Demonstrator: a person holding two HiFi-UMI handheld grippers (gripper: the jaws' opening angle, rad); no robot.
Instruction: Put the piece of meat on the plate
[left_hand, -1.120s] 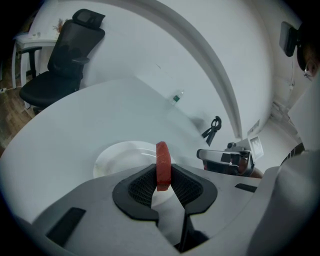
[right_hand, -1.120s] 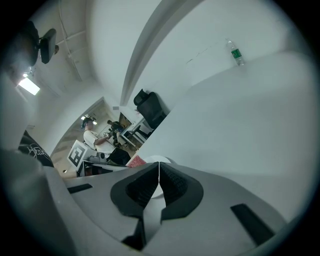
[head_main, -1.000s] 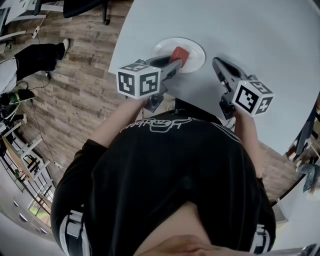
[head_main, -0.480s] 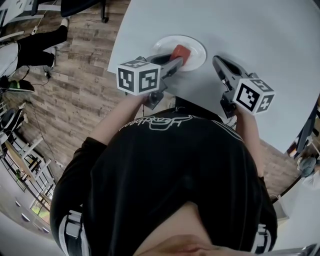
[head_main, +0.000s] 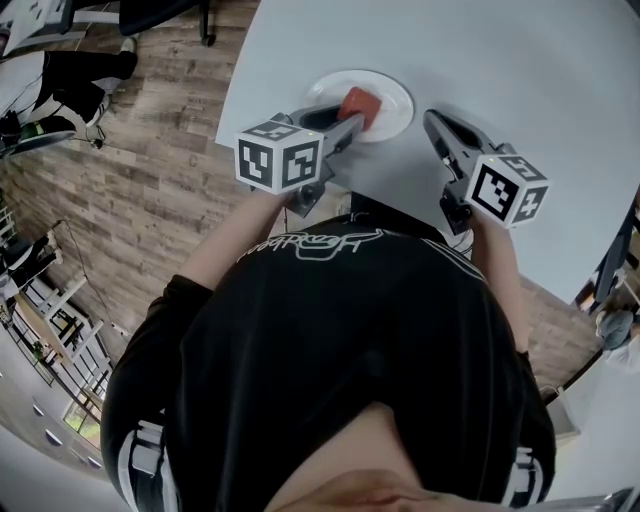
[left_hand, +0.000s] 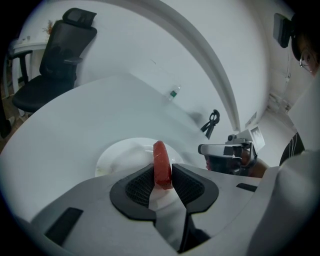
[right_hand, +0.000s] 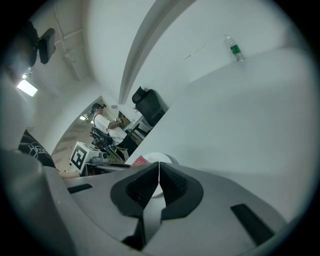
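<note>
A red piece of meat (left_hand: 161, 167) stands on its edge between the pads of my left gripper (left_hand: 162, 172), just over the white plate (left_hand: 117, 157). The jaws are opening, but both pads still touch the meat. In the head view the meat (head_main: 360, 103) is on the near left part of the plate (head_main: 392, 92), at the tip of the left gripper (head_main: 350, 118). My right gripper (head_main: 432, 122) rests to the right of the plate over the white table, shut with nothing in it (right_hand: 159, 172). From the right gripper view the plate (right_hand: 166, 159) shows just past the jaws.
A water bottle (left_hand: 172, 93) lies far across the round white table (head_main: 520, 70). Black scissors (left_hand: 212, 121) lie beyond the right gripper. A black office chair (left_hand: 55, 65) stands at the table's far left. The table edge (head_main: 228, 110) drops to a wooden floor (head_main: 150, 180), where another person sits (head_main: 60, 75).
Both grippers stay where they were, the meat still at the left gripper's tip over the plate. The seated person's legs on the floor at the left have shifted.
</note>
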